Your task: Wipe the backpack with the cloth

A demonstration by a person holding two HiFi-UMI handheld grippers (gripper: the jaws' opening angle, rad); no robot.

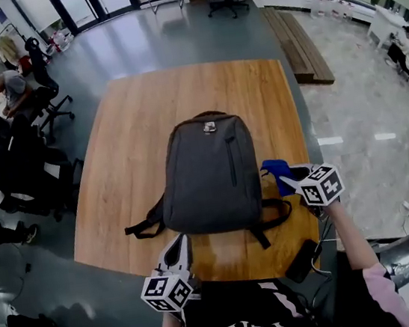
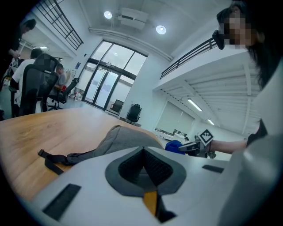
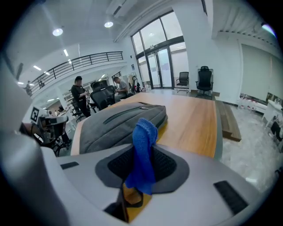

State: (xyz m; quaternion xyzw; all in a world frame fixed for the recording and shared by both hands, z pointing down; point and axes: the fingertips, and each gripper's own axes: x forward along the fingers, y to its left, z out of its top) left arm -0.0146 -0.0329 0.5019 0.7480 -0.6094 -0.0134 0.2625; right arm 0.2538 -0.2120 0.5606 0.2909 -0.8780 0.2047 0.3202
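The right gripper [image 3: 142, 164] has its jaws pressed on a blue cloth [image 3: 143, 148], which stands up between them in a folded bunch. In the head view this gripper [image 1: 285, 178] is just beside the right edge of the backpack [image 1: 209, 172], with the cloth [image 1: 273, 170] at its tip; whether cloth and bag touch cannot be told. The left gripper [image 2: 143, 164] has its jaws pressed together with nothing between them. It is held over the near edge of the table [image 1: 132, 131], apart from the bag and pointing towards it.

The backpack lies flat in the middle of the wooden table. Its long axis runs away from the person, with the top handle at the far end and the black straps [image 1: 147, 227] spread out at the near end. It is plain dark grey, with a vertical zip on its upper face.
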